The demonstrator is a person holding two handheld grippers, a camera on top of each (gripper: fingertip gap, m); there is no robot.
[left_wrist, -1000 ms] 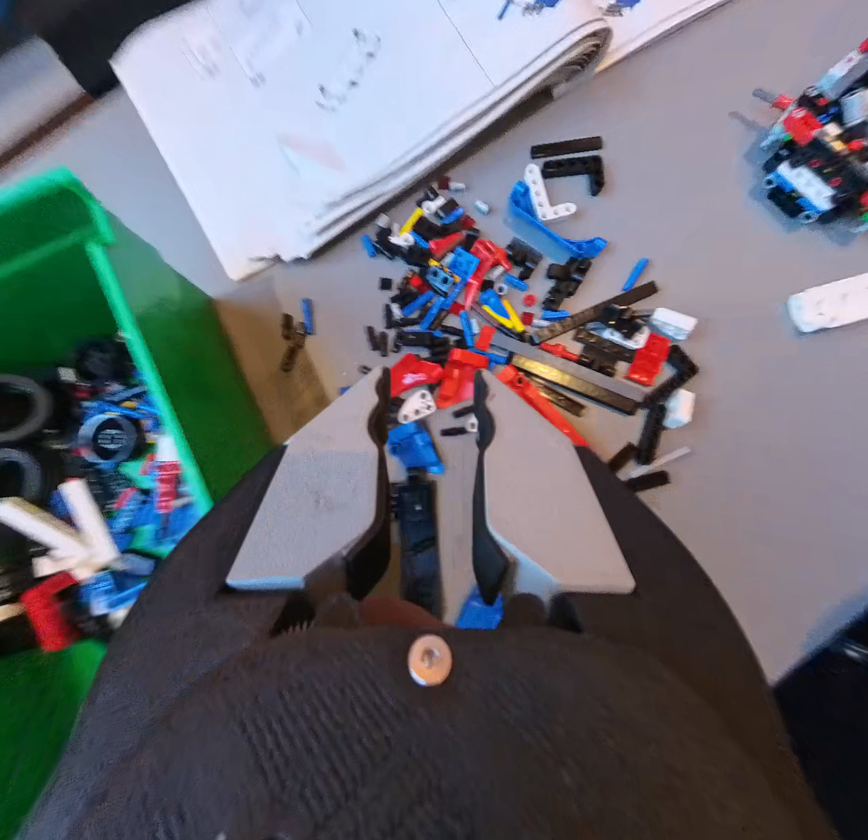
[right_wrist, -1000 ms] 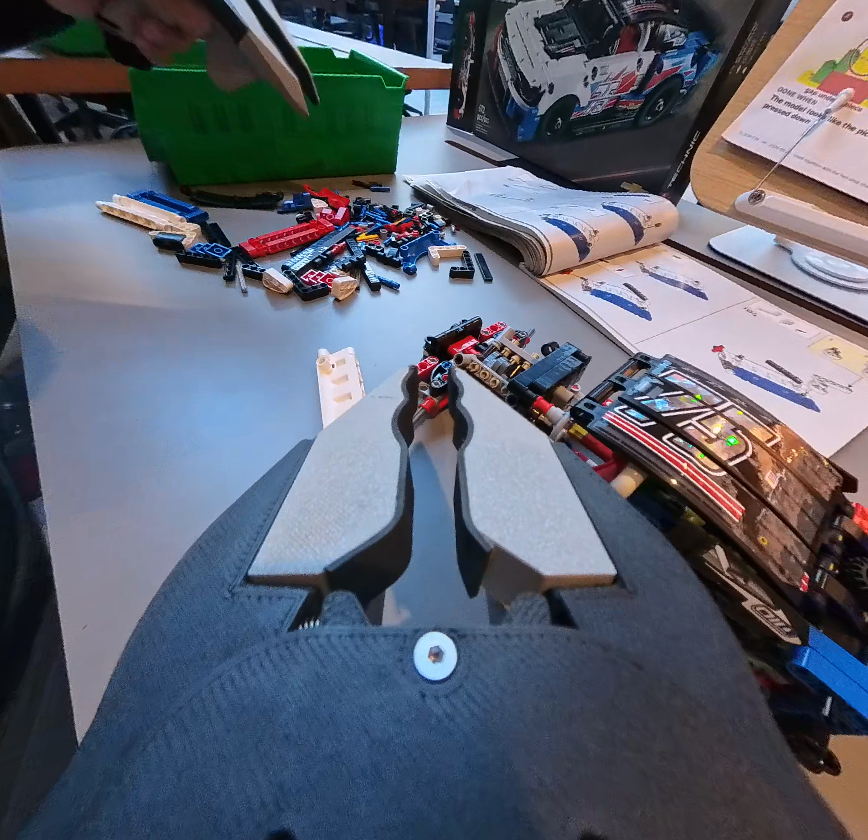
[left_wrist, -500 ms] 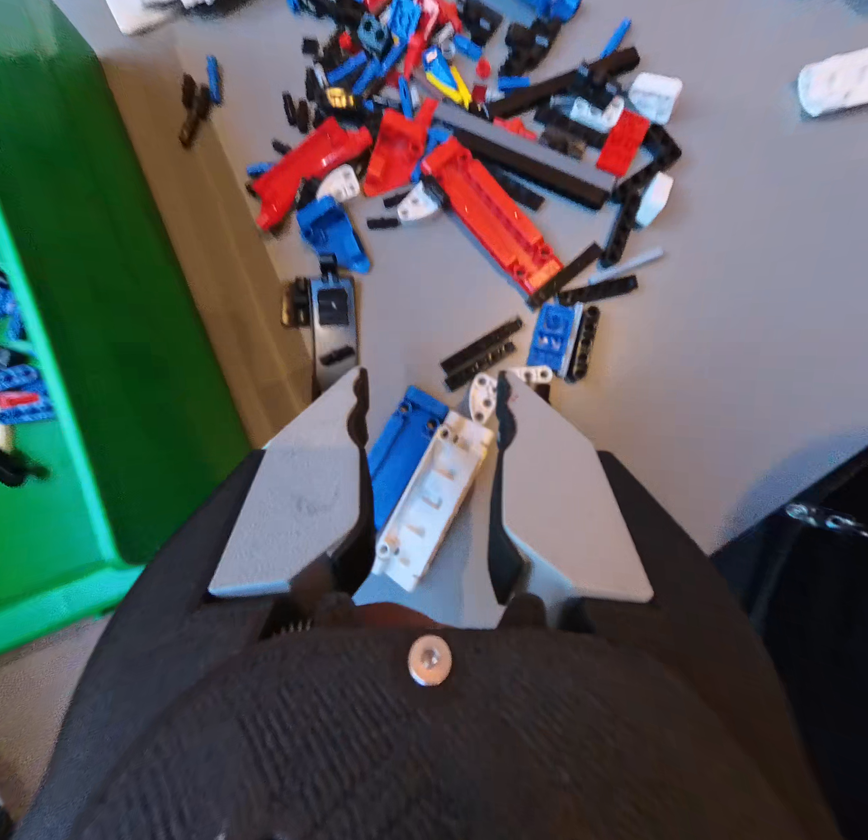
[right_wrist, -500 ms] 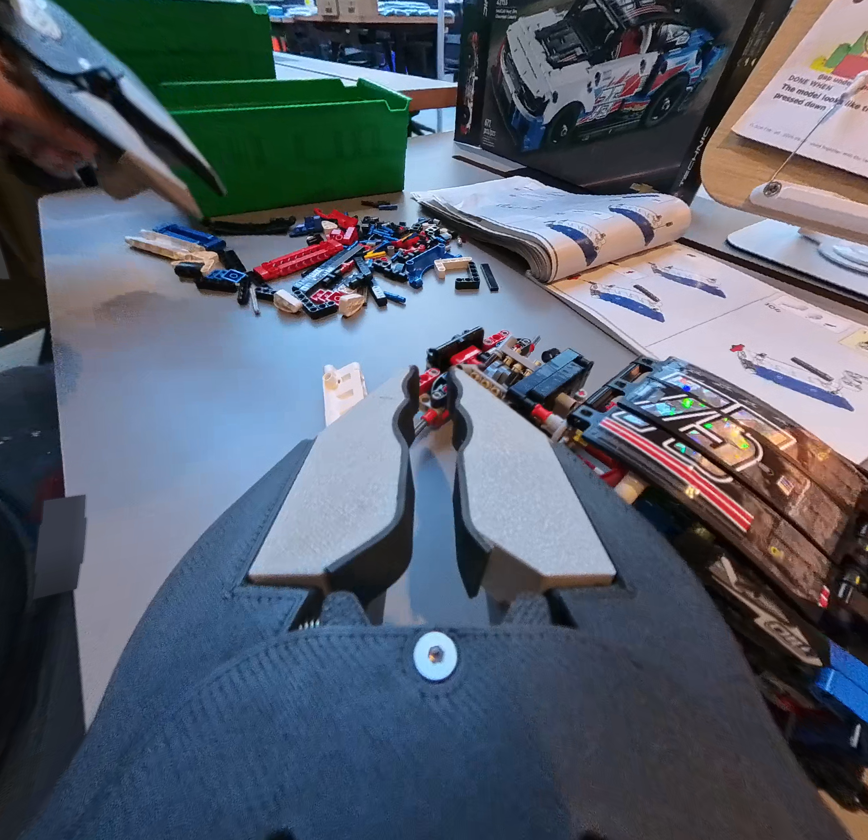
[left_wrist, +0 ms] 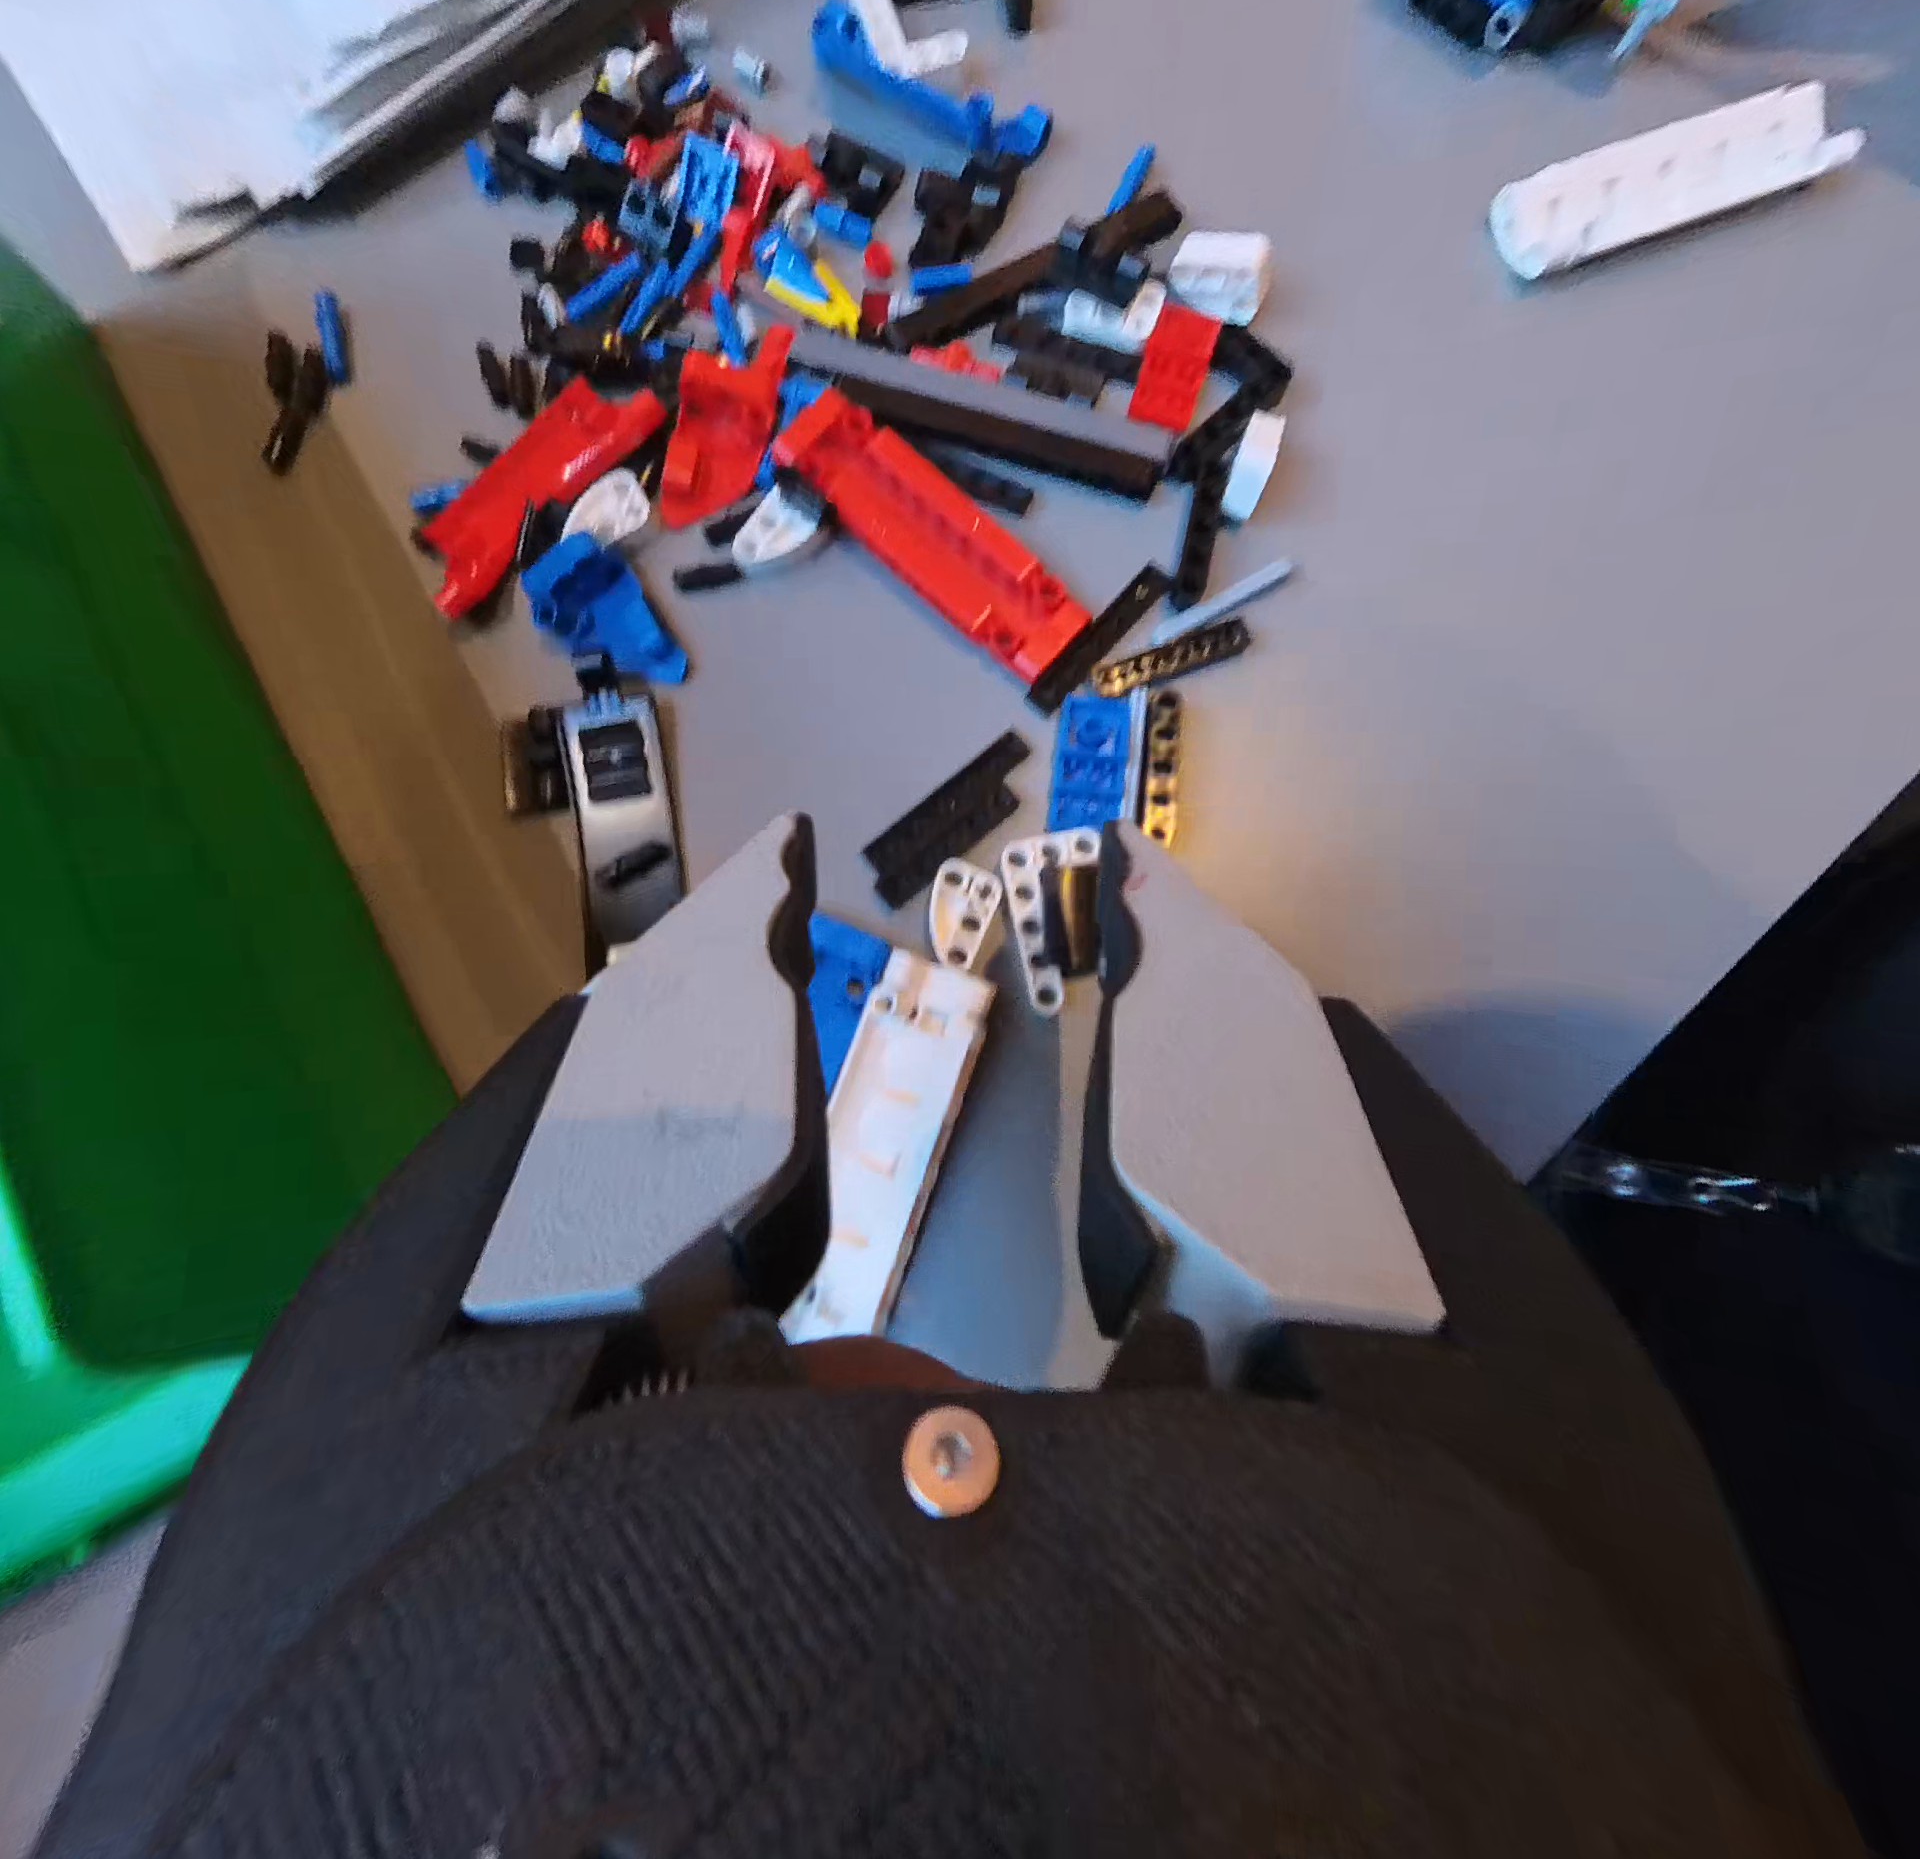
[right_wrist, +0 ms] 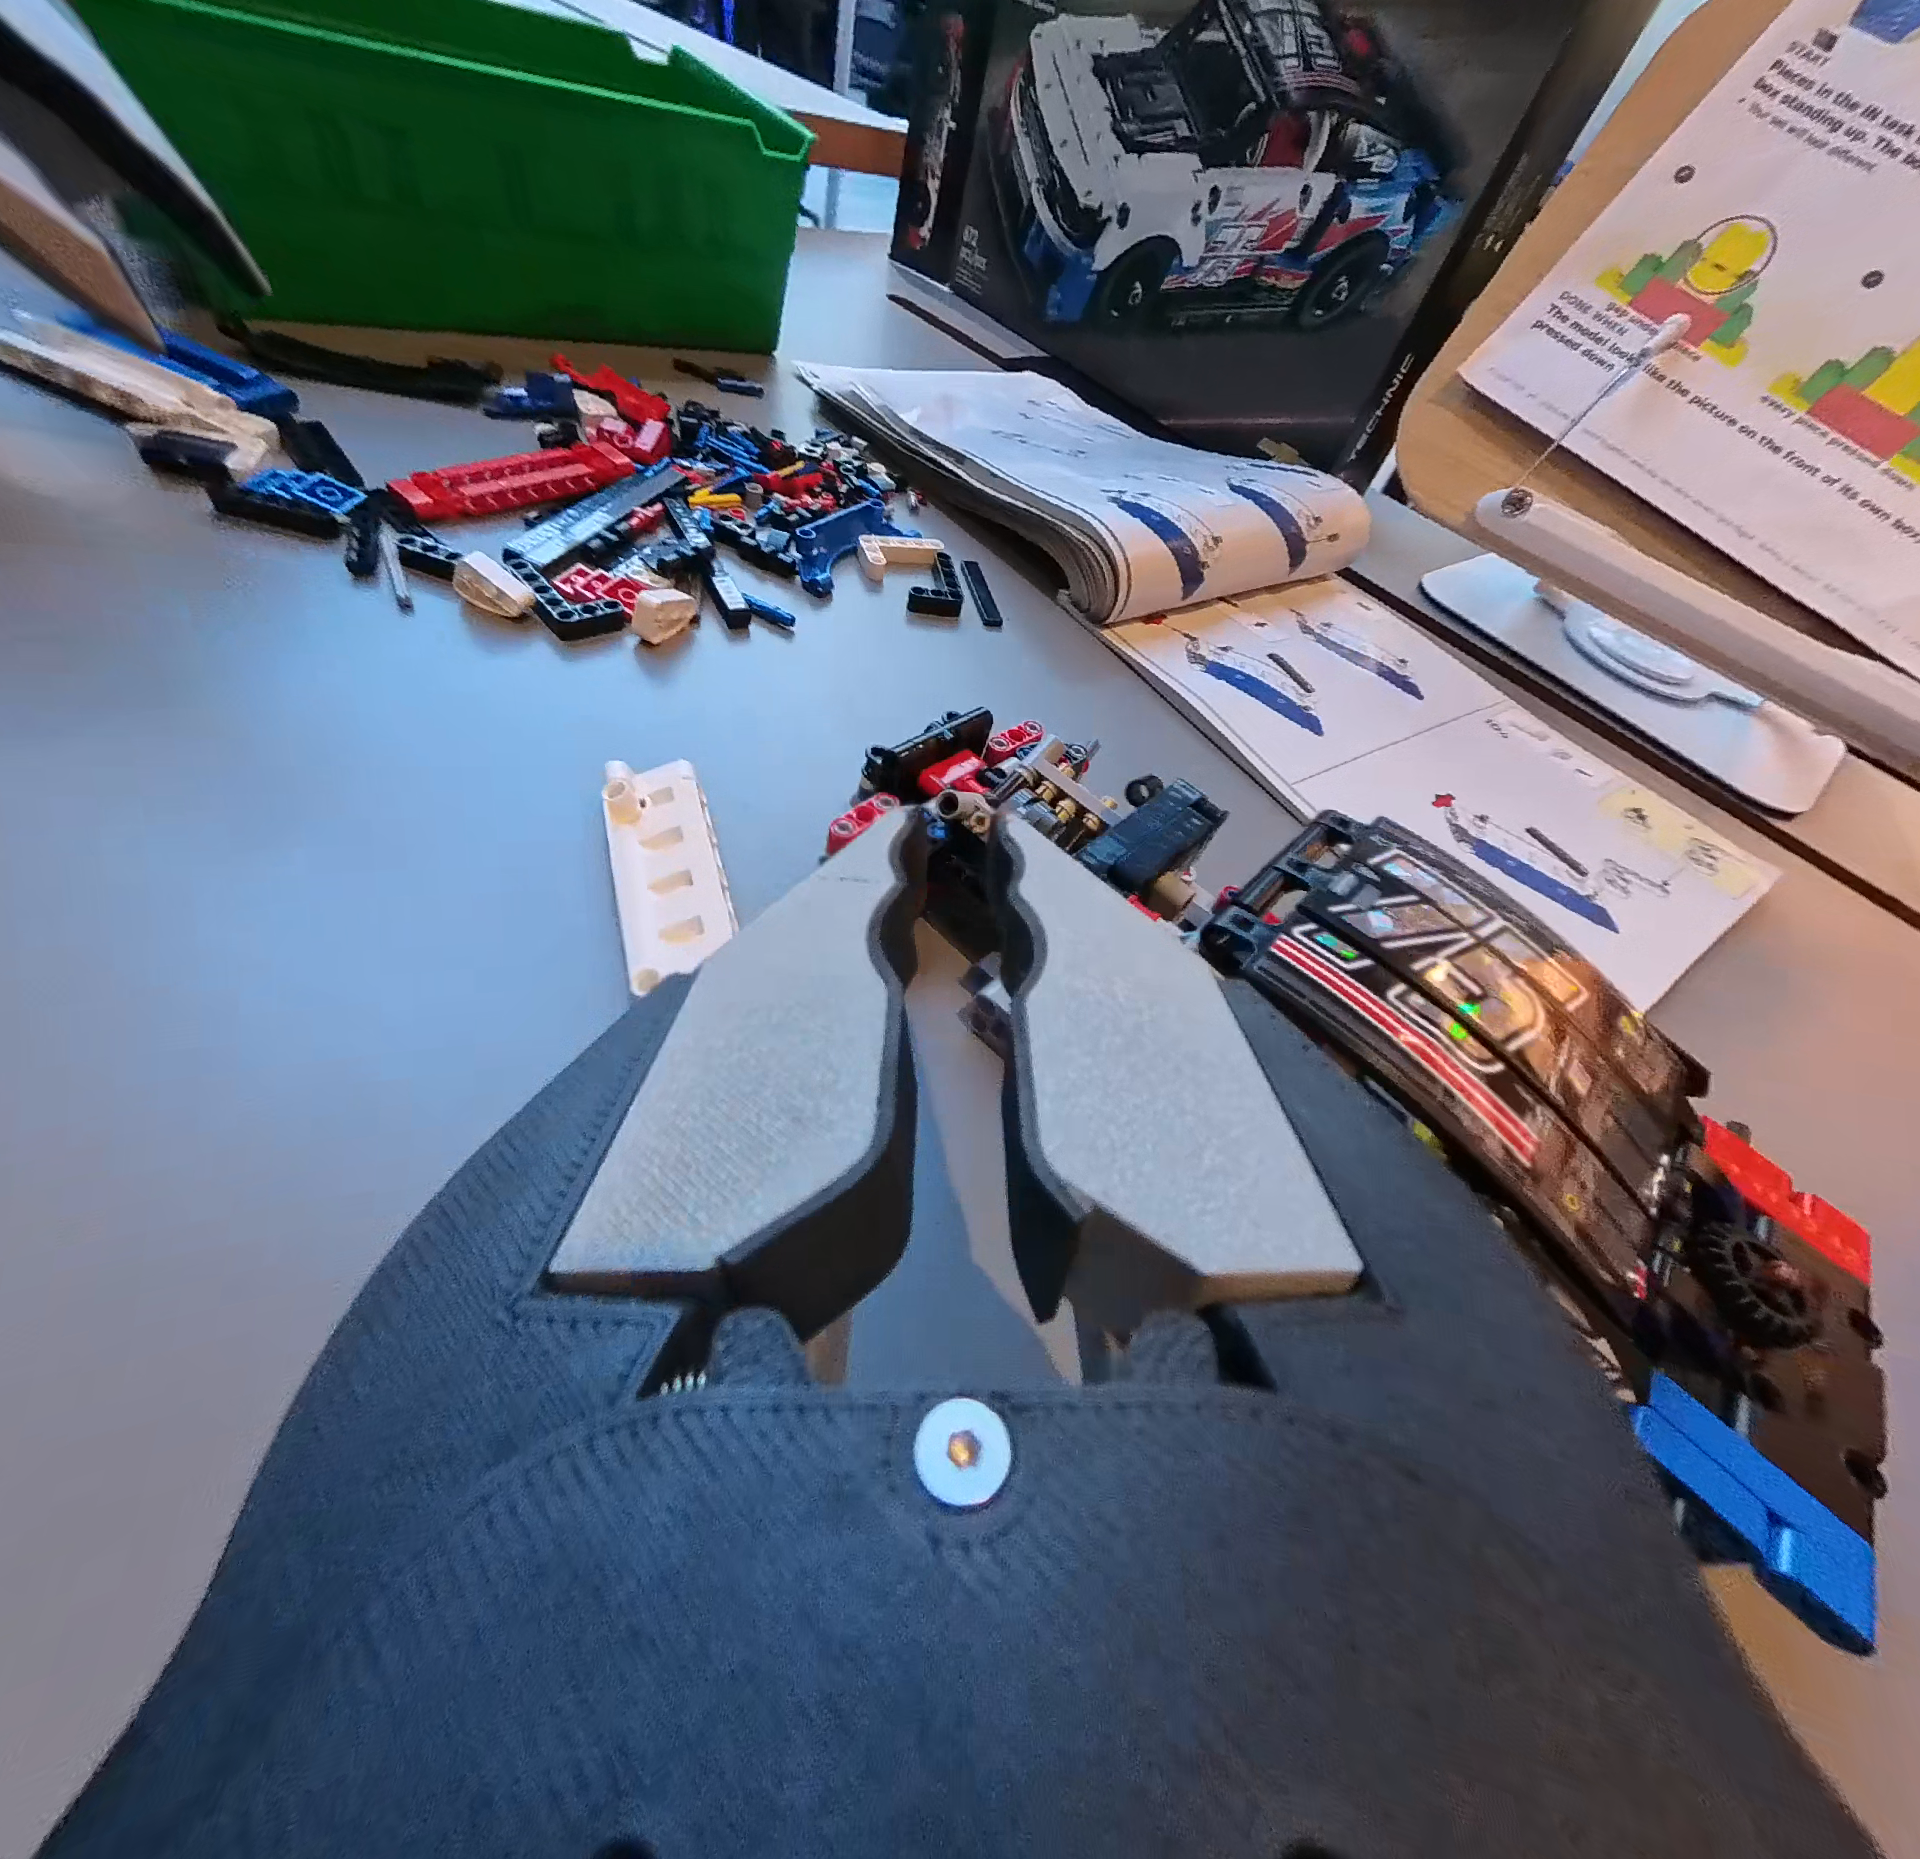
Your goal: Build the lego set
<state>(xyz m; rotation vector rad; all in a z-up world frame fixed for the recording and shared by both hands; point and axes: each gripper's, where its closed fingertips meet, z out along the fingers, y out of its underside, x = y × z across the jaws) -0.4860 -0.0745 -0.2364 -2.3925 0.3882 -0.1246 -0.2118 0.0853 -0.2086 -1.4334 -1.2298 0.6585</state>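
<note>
My left gripper [left_wrist: 951, 869] is open over the grey table, just above a long white panel [left_wrist: 904, 1113] and a blue piece [left_wrist: 836, 978] that lie between its fingers. Two small white pieces [left_wrist: 961, 905] lie at its tips. The loose piece pile [left_wrist: 883, 355] is ahead of it. My right gripper [right_wrist: 956, 843] has a narrow gap between its jaws, and its tips reach the front end of the partly built car model [right_wrist: 1455, 1030]. I cannot see a firm grip. A second white panel [right_wrist: 665, 874] lies to its left.
A green bin [left_wrist: 156, 874] stands left of the pile and also shows in the right wrist view [right_wrist: 468, 209]. The open instruction booklet [right_wrist: 1143, 500], the set's box [right_wrist: 1195, 178] and a stand with a sheet [right_wrist: 1714, 303] are at the back. The table edge [left_wrist: 1714, 936] is close on the right. The left gripper's tips are roughly 35 centimeters from the right gripper's.
My left gripper has pulled back from over the pile to the long white panel and opened wider. My right gripper has moved forward until its tips reach the model.
</note>
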